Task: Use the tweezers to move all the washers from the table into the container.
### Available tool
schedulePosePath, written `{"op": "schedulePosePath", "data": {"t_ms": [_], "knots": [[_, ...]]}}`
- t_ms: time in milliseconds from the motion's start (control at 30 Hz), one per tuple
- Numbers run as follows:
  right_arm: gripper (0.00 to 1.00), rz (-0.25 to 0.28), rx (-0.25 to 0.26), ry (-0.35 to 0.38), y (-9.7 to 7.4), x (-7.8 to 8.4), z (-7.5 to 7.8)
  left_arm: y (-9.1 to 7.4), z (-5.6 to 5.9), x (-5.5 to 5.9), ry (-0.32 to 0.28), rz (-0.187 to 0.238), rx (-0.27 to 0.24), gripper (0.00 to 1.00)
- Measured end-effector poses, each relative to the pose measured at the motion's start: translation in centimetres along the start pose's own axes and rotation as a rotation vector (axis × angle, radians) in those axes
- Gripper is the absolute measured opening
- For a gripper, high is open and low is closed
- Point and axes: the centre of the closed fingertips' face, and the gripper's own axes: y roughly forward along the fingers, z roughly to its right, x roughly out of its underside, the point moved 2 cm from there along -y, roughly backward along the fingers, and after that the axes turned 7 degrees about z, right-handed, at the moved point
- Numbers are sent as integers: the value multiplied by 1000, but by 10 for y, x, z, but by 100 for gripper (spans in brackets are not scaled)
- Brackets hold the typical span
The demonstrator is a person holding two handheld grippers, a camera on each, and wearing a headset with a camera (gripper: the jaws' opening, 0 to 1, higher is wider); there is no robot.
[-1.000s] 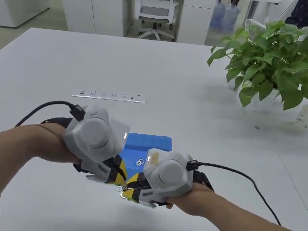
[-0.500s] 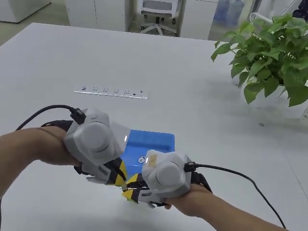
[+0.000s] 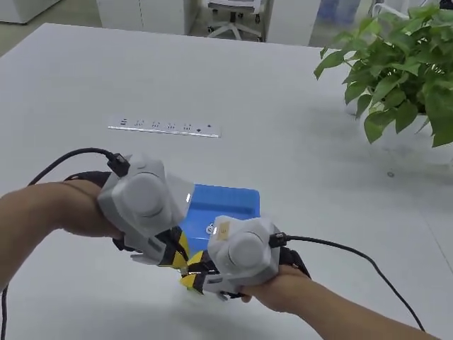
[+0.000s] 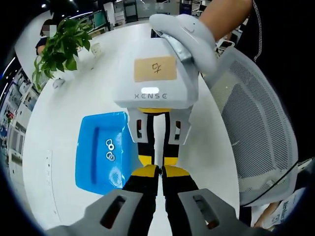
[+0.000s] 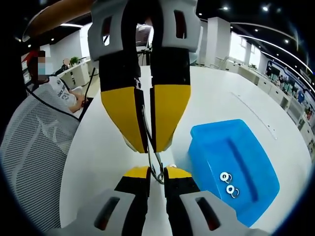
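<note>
My left gripper (image 5: 149, 146) pinches the tweezers (image 5: 157, 166) tight. My right gripper (image 5: 157, 177) has its jaws narrow around the tweezers' tip; I cannot tell if they squeeze. Two washers (image 5: 226, 176) lie inside the blue container (image 5: 246, 142), near both grippers.

Bright, even office light falls from overhead; ceiling lamps (image 5: 266, 8) show as small glaring spots in the right gripper view. The table (image 3: 297, 142) is pale, nearly washed out, with a soft shadow under the hands. The plant (image 3: 403, 64) looks slightly smeared, perhaps by head motion. Both gripper views bend strongly at their edges, and the tweezers (image 5: 156, 167) blur to a thin line.
</note>
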Motion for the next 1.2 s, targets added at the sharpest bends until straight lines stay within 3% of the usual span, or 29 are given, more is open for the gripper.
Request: {"op": "schedulePosePath", "data": {"t_ms": [1200], "knots": [[9, 3, 7, 17, -1, 1, 1, 2, -6, -1, -5, 13, 2, 6]]}}
